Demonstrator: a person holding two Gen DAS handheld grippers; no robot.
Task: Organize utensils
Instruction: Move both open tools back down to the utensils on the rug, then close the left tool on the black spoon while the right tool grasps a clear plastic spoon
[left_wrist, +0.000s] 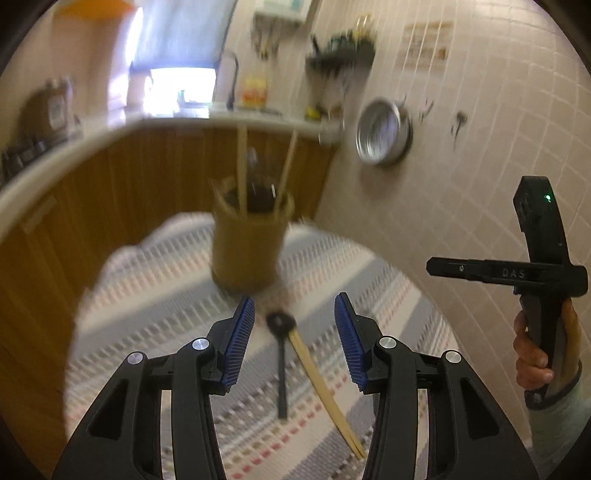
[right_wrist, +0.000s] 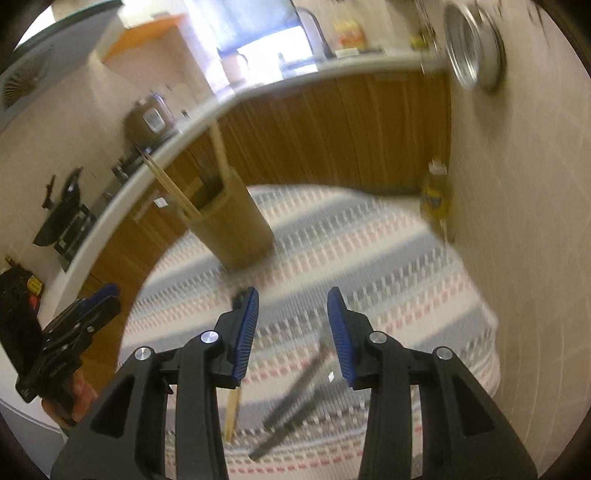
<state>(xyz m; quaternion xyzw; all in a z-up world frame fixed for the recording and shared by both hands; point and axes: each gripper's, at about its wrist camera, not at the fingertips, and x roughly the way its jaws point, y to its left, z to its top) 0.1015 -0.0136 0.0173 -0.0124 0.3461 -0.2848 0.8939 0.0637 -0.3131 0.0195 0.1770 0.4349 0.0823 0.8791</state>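
A tan utensil holder (left_wrist: 249, 247) stands on a round table with a striped cloth (left_wrist: 155, 295), with chopsticks and dark utensils standing in it; it also shows in the right wrist view (right_wrist: 229, 225). A black spoon (left_wrist: 281, 354) and a pair of wooden chopsticks (left_wrist: 325, 391) lie on the cloth below my open, empty left gripper (left_wrist: 294, 339). In the right wrist view, black utensils (right_wrist: 295, 410) and a wooden chopstick (right_wrist: 232, 413) lie below my open, empty right gripper (right_wrist: 293, 332). The right gripper (left_wrist: 480, 271) shows at the right of the left wrist view, the left gripper (right_wrist: 107, 299) at the left of the right wrist view.
A tiled wall (left_wrist: 480, 155) with a hanging metal pan (left_wrist: 382, 131) runs along the right. A wooden counter (left_wrist: 110, 184) curves behind the table. An oil bottle (right_wrist: 436, 195) stands by the wall at the table's far edge. Both views are motion-blurred.
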